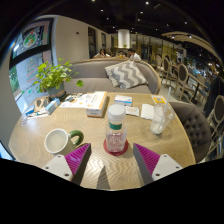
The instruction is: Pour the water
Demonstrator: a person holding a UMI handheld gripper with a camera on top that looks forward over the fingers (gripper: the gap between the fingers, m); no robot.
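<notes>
Hand-held gripper [104, 160]: wide open and holding nothing; the pink pads [72, 158] are spread to either side, apparently so the bottle can pass between them.
Water bottle [116, 133]: upright on a red coaster [116, 149] on the round wooden bench [60, 120], just ahead of the fingers and centred on the gap, so a straight approach looks enough.
Mug [61, 140]: green outside, white inside, mouth up, near the bottle's left; likely the vessel to fill, close so the pour stays short.
Glass [158, 118]: clear, standing to the bottle's right, another possible receiver.
Cap: white, appears on the bottle, so pouring is not yet possible.
Clutter: tissue box [96, 102] and plant [52, 76] beyond, well apart from the approach.
</notes>
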